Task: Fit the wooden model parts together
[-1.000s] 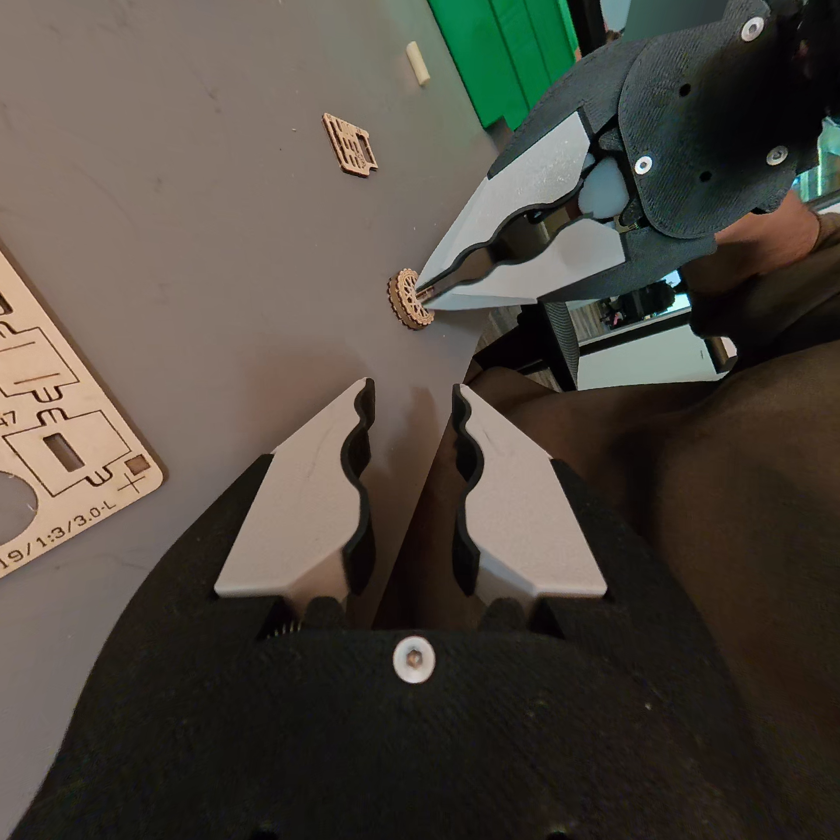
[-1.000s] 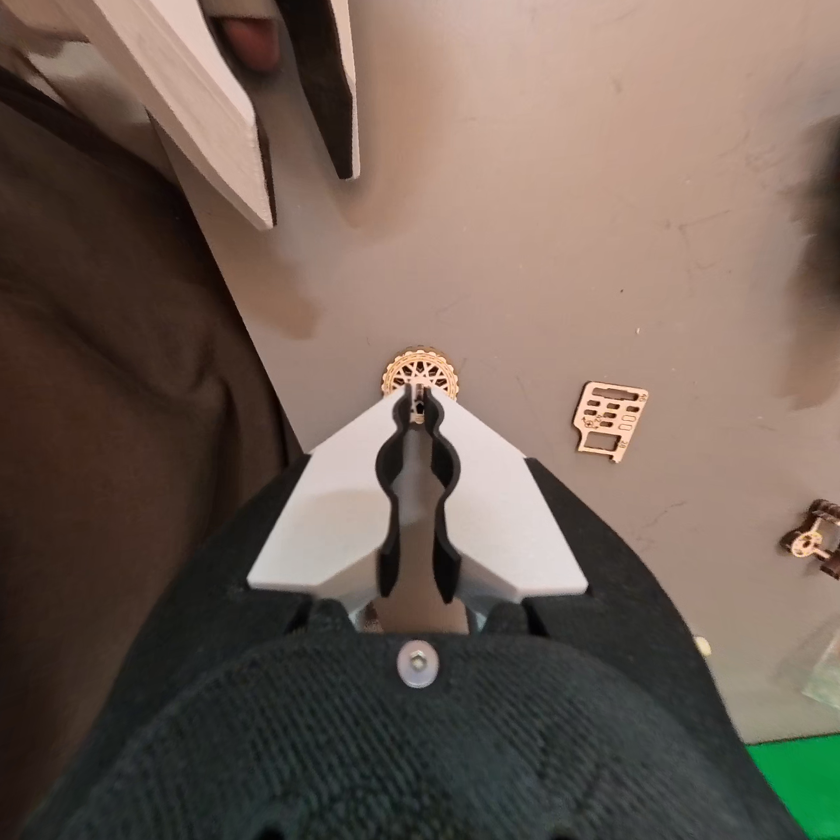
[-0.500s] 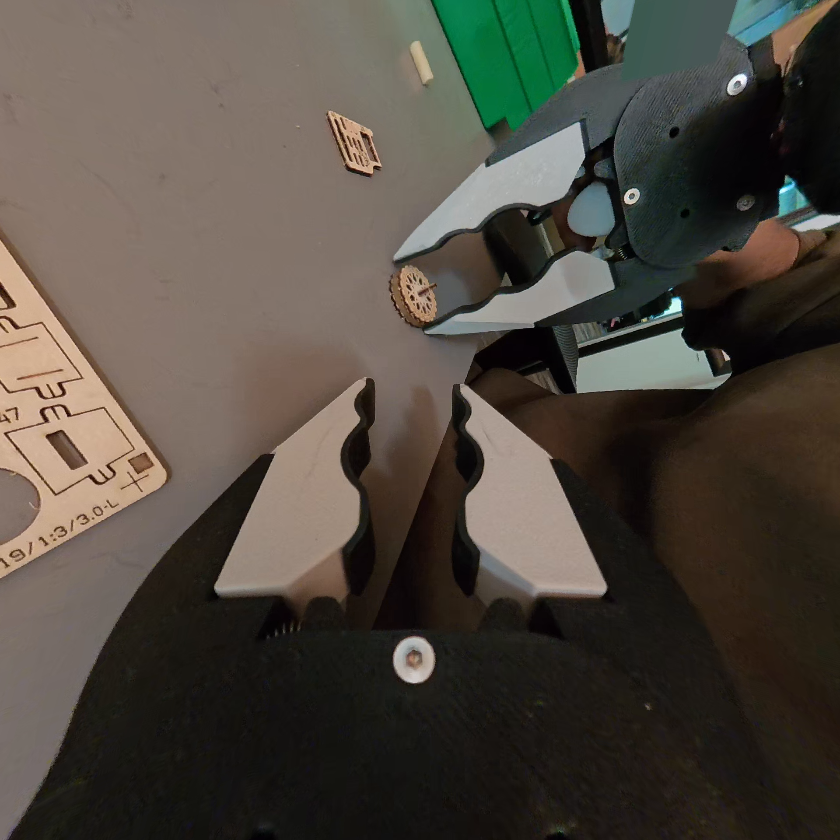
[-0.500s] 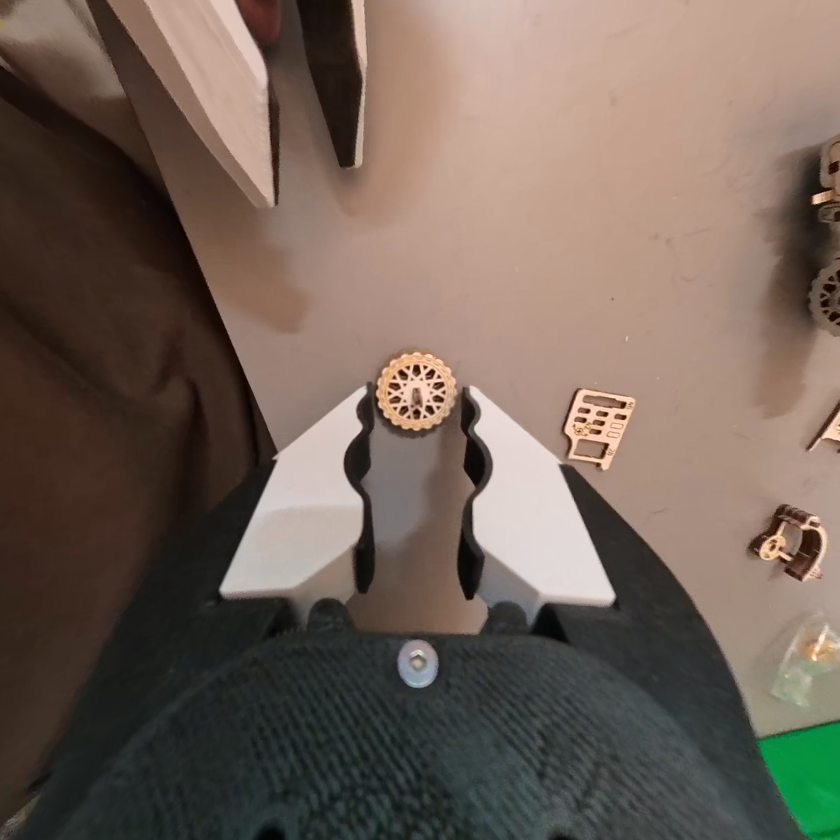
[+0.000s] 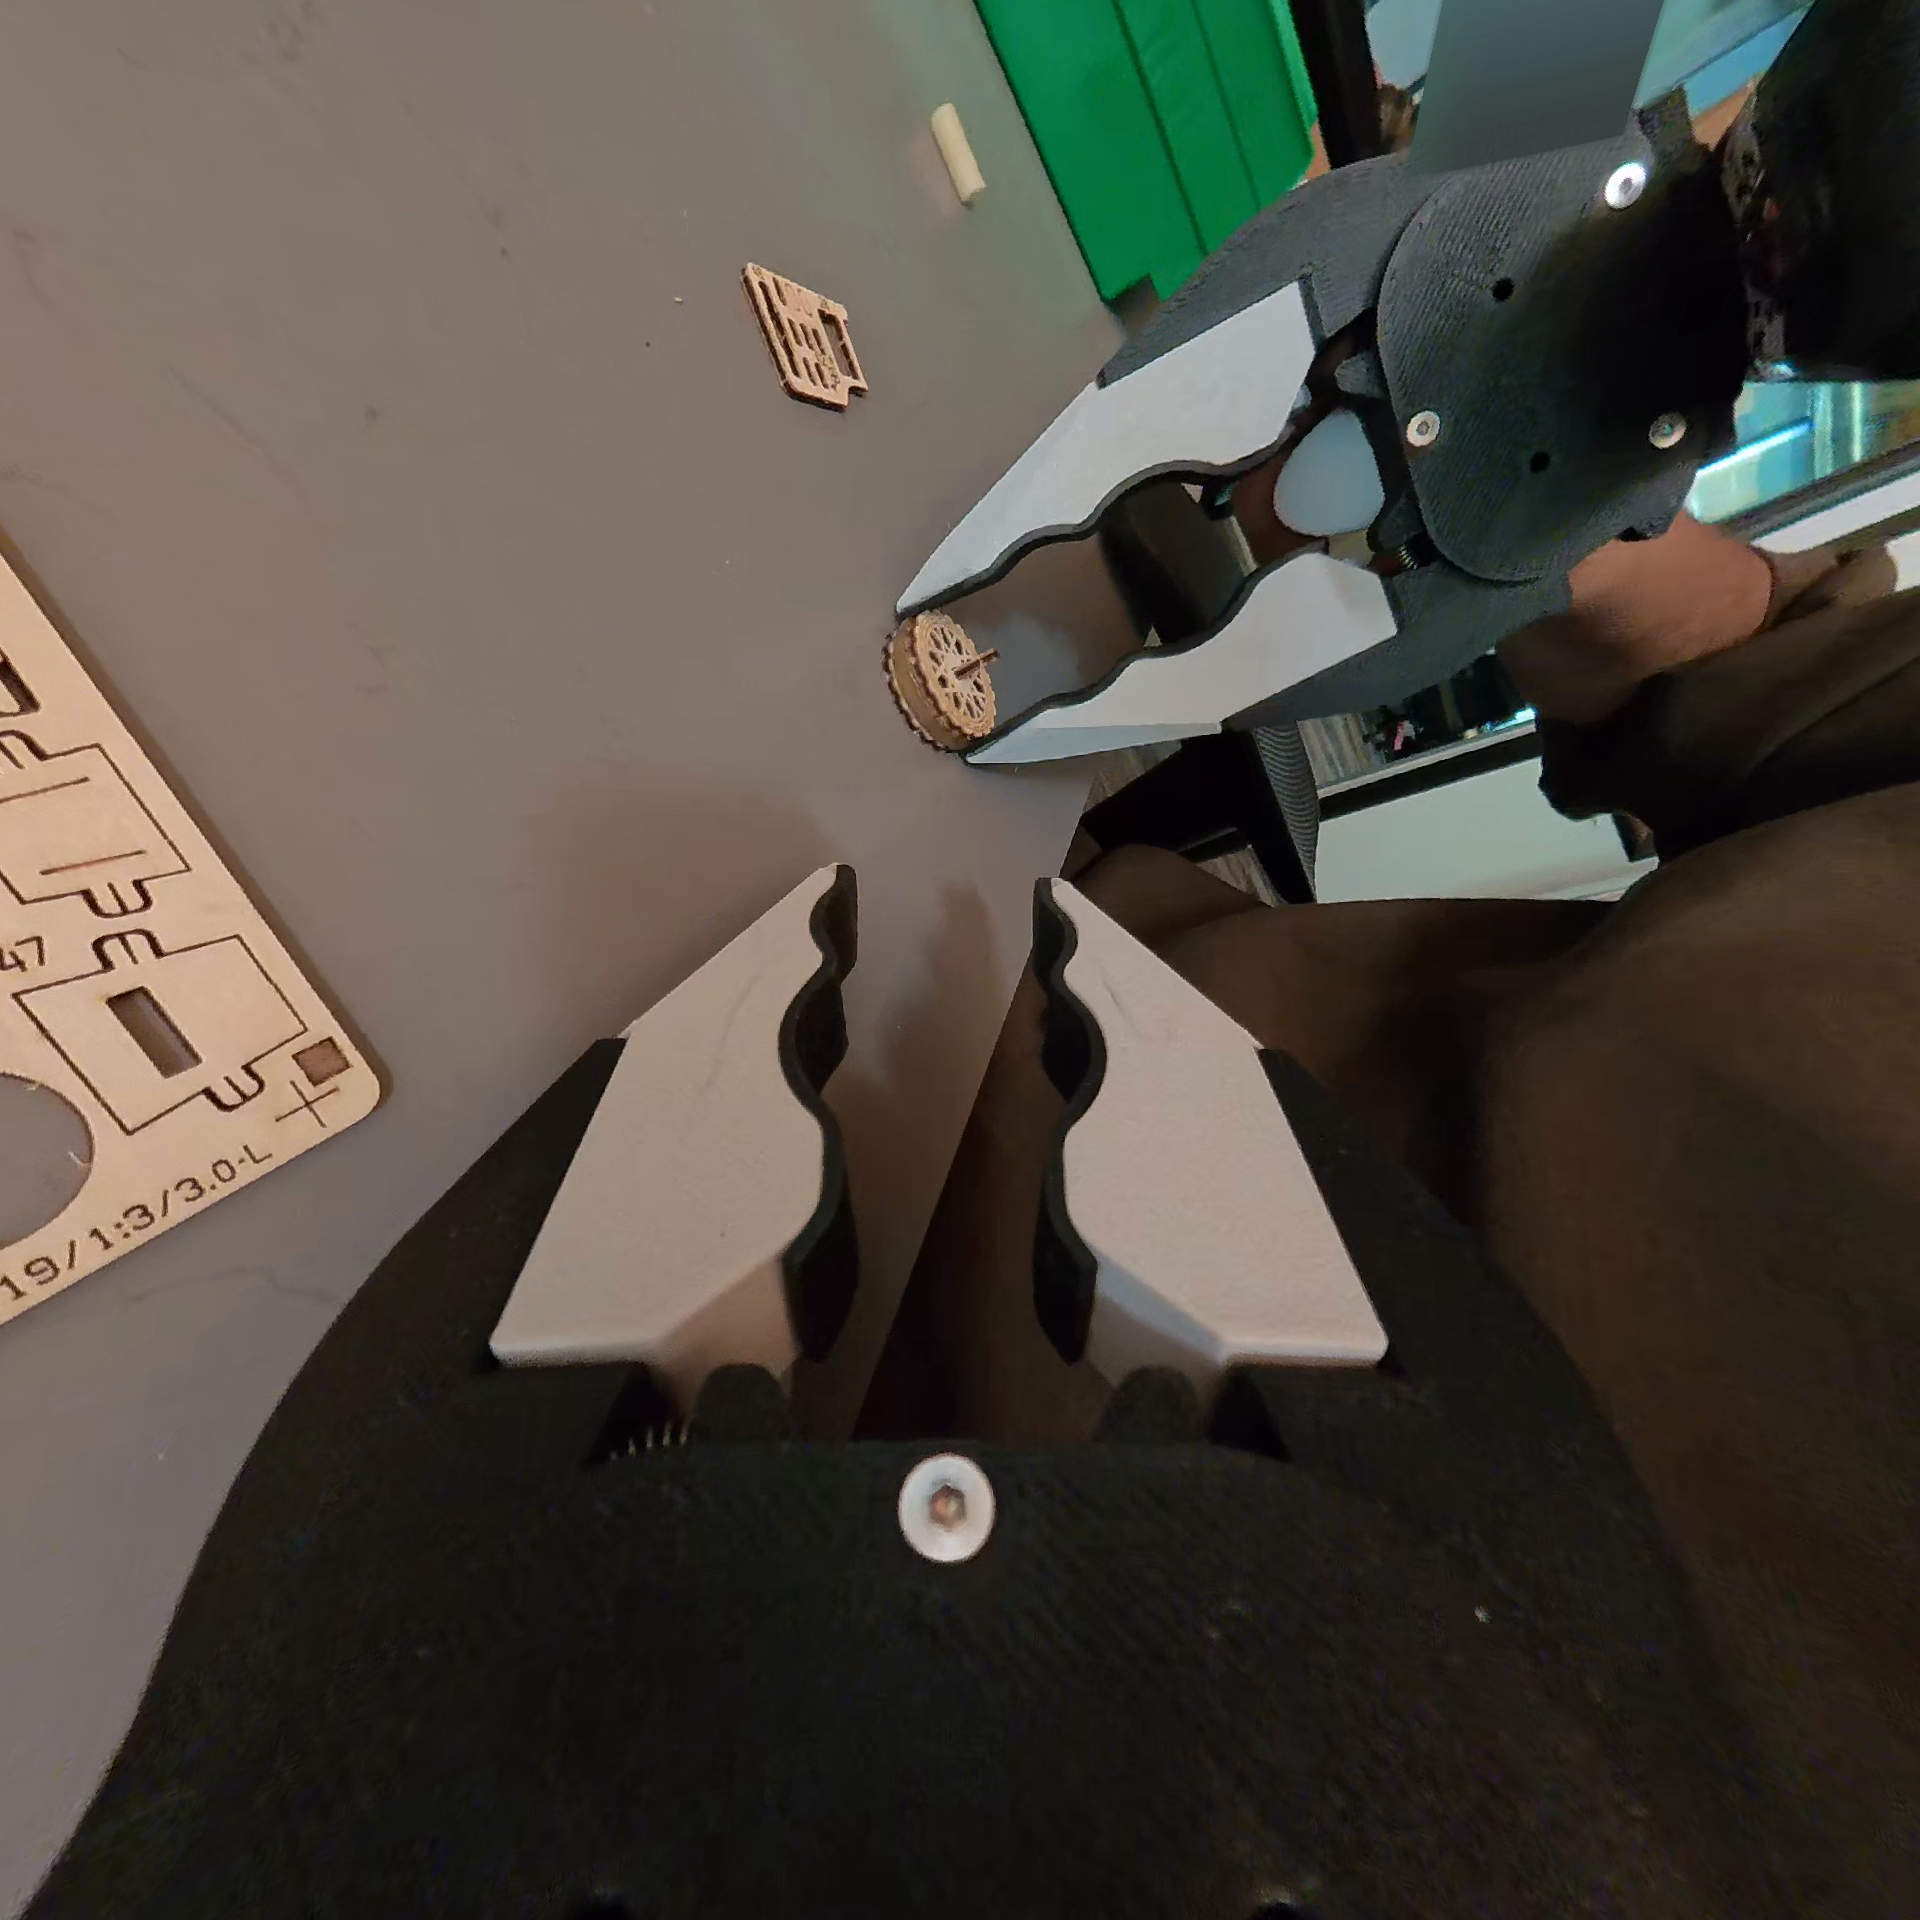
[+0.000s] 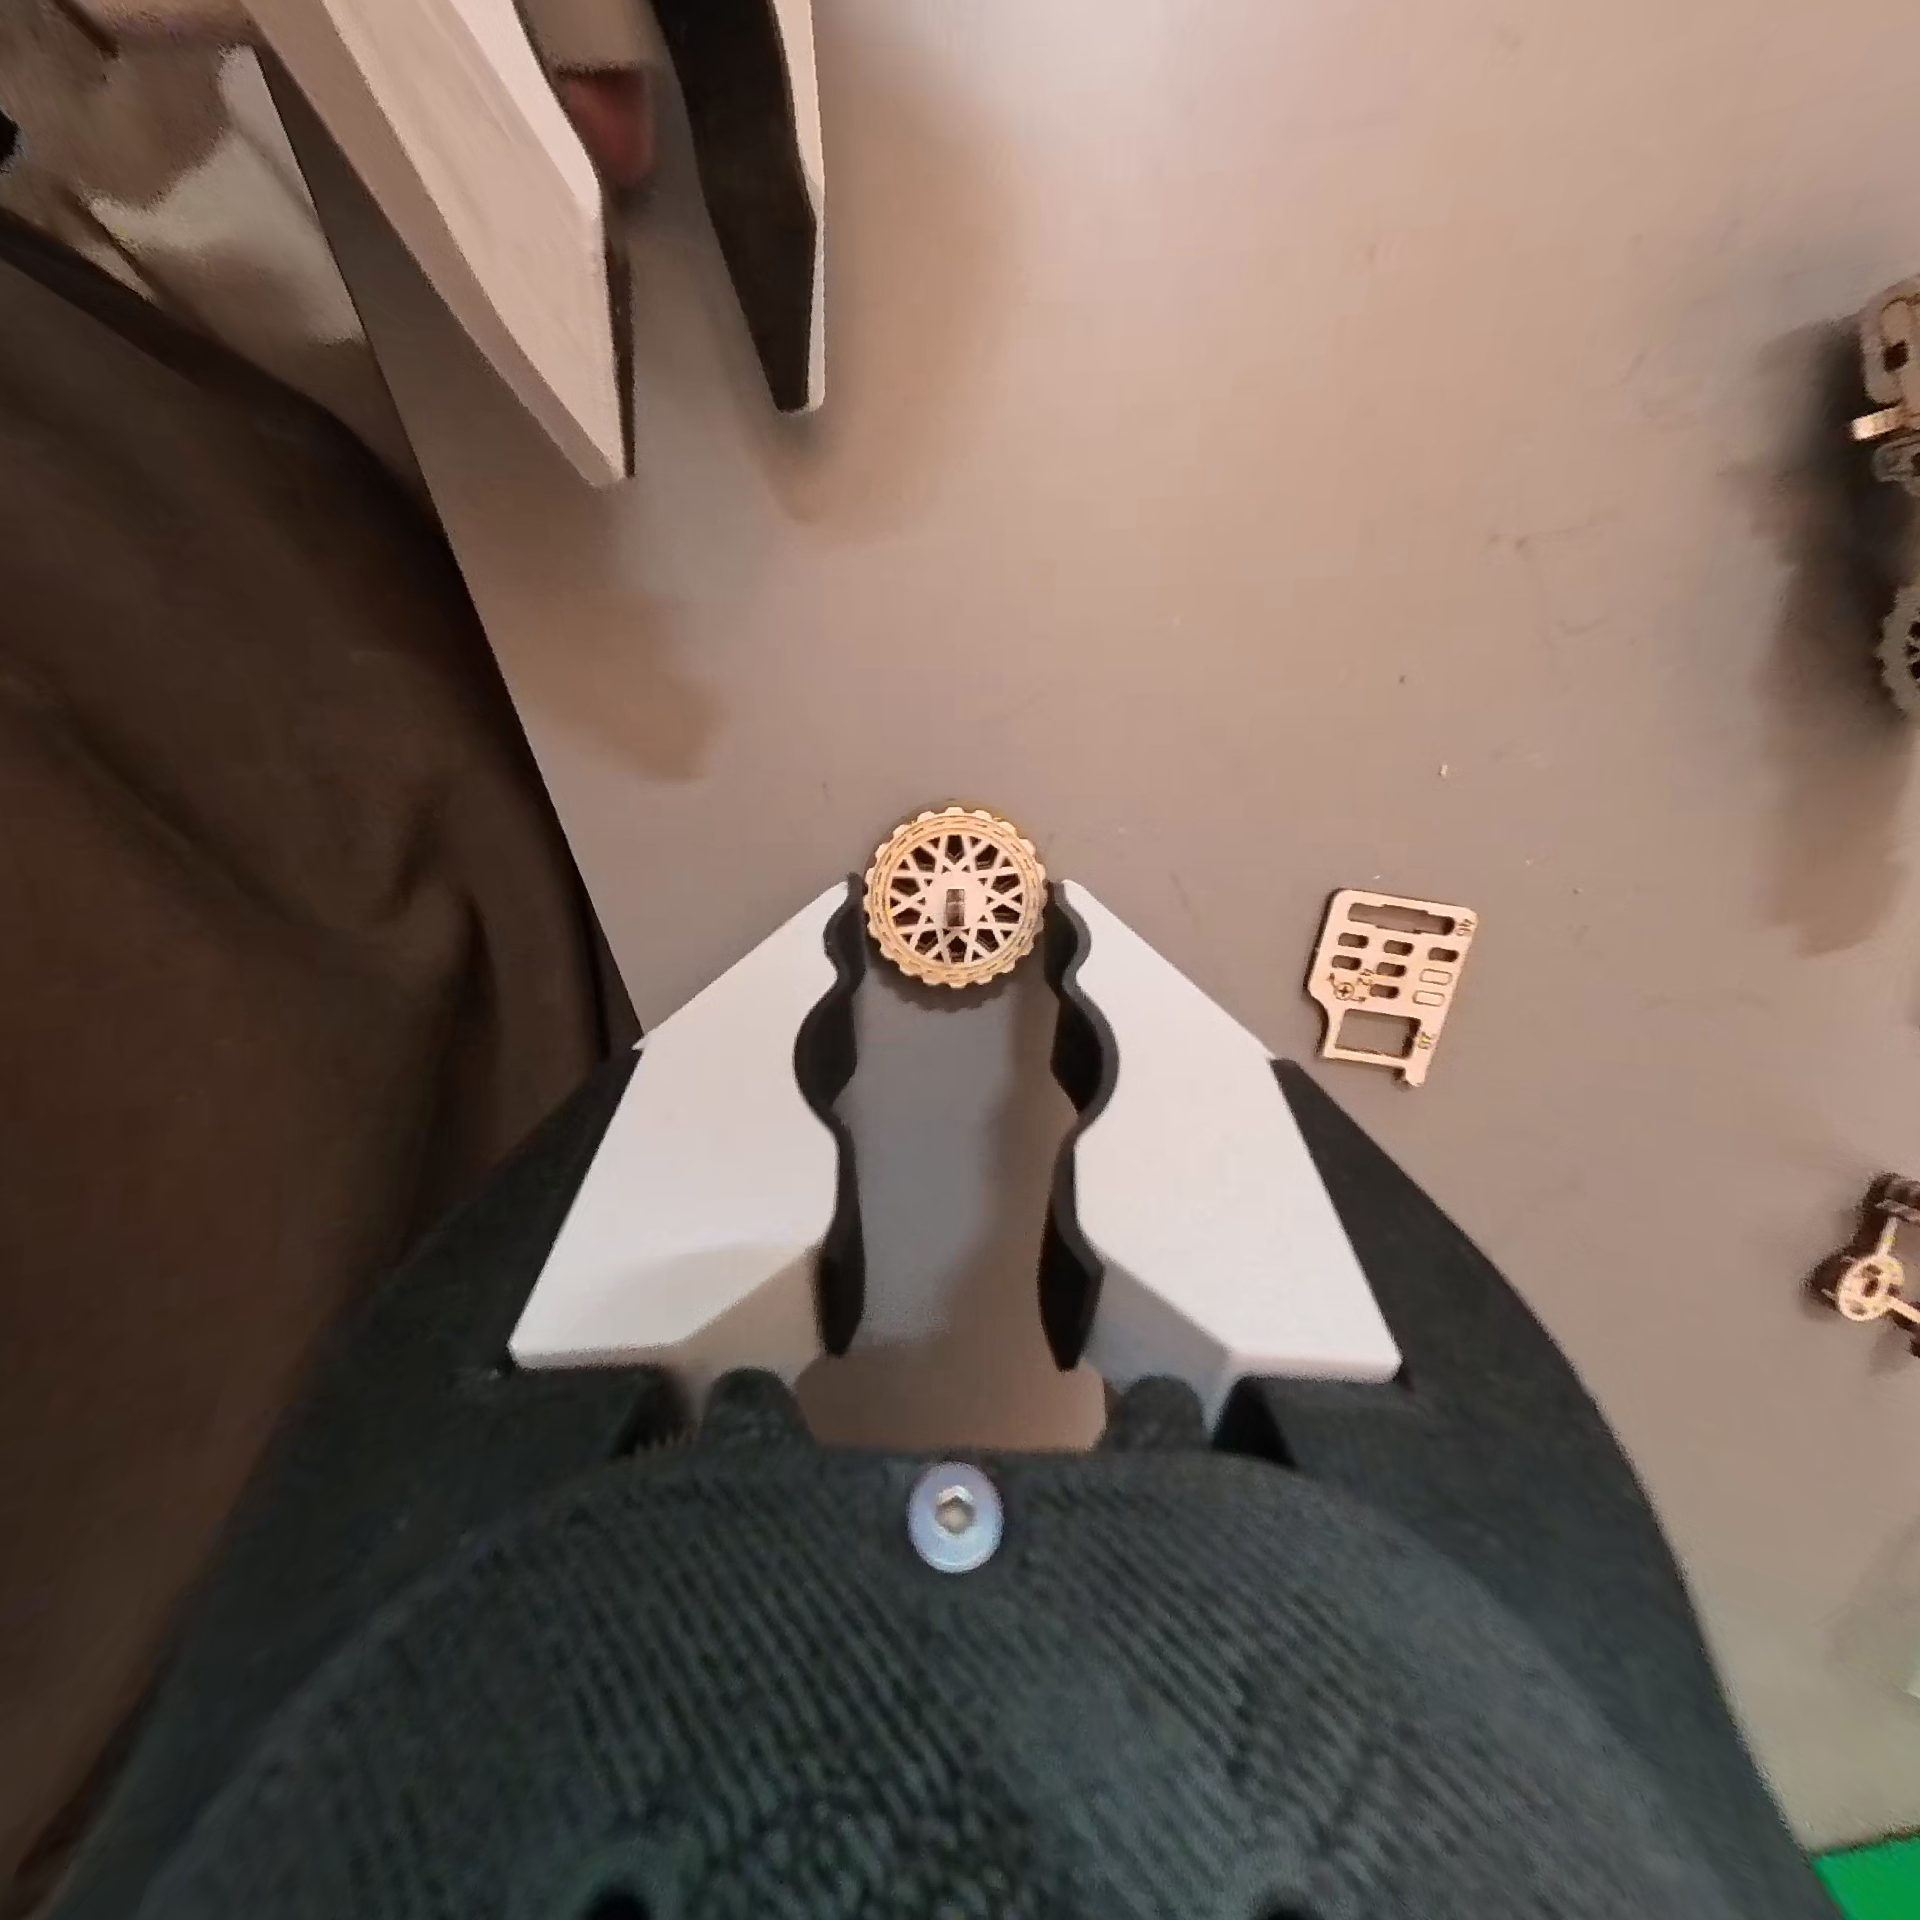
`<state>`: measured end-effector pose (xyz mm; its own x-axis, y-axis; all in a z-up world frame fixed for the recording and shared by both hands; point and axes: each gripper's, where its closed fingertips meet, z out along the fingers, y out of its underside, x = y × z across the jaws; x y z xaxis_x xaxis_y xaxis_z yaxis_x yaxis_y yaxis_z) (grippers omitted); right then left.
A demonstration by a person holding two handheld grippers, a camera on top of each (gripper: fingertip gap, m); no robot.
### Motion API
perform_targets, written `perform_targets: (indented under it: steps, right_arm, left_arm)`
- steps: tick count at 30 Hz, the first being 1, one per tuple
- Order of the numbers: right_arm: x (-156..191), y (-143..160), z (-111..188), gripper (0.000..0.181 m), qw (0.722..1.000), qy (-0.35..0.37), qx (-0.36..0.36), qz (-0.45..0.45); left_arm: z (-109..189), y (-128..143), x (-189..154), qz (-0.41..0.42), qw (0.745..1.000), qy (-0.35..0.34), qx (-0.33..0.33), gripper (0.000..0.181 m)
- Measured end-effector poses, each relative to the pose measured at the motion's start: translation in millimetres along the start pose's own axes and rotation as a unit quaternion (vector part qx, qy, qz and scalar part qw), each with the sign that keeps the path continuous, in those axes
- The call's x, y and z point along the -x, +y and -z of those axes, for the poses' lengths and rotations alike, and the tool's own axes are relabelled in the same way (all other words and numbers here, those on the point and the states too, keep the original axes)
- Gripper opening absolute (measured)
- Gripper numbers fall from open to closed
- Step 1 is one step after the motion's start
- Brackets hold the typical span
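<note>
Left wrist view: cut-out sheet [image 5: 156,1039] at left edge, your left gripper [image 5: 945,914] at lower centre, jaws apart, empty, level over the grey table [image 5: 468,520] edge. Right gripper [image 5: 940,681] reaches in from upper right, jaws apart, tips flanking the wooden wheel [image 5: 940,694] flat on the table.

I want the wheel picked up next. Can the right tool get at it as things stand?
Probably yes: the right tool is open, its tips flank the wooden wheel on the table, nothing between them.
</note>
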<state>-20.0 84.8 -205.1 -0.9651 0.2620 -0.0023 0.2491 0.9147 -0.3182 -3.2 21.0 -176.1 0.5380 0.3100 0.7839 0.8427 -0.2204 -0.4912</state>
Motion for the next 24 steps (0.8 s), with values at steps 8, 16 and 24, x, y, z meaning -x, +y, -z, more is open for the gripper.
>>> perform_targets:
  steps: [8,16,24]
  right_arm:
    - [-3.5,-4.7,8.6,0.034,0.998,-0.015,-0.056,-0.037]
    - [2.5,-6.1,9.6,0.034,1.0,-0.006,-0.025,-0.016]
    - [-0.9,-4.4,0.9,0.034,0.999,0.017,0.024,0.02]
  left_arm:
    - [-2.0,-2.5,0.1,0.013,1.0,0.013,-0.011,0.033]
    - [-3.0,-4.2,-0.4,0.022,0.999,0.021,-0.017,0.032]
    - [-1.5,-2.6,-0.4,0.016,1.0,0.016,-0.012,0.032]
